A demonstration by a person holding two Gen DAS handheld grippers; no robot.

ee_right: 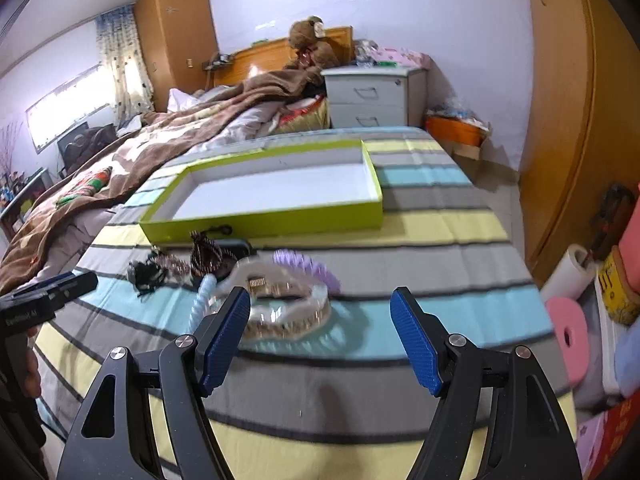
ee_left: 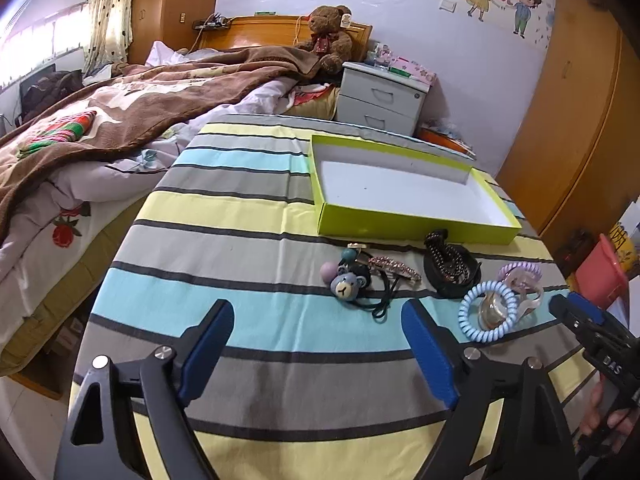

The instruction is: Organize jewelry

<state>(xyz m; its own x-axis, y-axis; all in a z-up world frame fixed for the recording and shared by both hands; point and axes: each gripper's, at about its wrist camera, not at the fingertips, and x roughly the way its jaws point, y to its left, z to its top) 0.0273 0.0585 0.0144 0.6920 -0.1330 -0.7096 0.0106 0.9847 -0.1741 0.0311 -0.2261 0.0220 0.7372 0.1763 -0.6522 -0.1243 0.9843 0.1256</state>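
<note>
On the striped tablecloth [ee_left: 248, 216], the green tray [ee_left: 404, 224] sits empty at the far side; the jewelry is clustered just in front of it. Black beaded band [ee_left: 450, 266]: soft, floppy, grab the bunched middle. Blue coil tie [ee_left: 470, 318] and purple coil tie [ee_left: 520, 270]: light, springy, pinch one side of the ring. Clear clip [ee_right: 280, 308]: rigid, slick, likely brittle, so grip across the body. Bear hair tie [ee_left: 347, 286]: take the bear head, not the elastic. Left gripper [ee_left: 316, 344] and right gripper [ee_right: 320, 334] are both spread wide, holding nothing.
</note>
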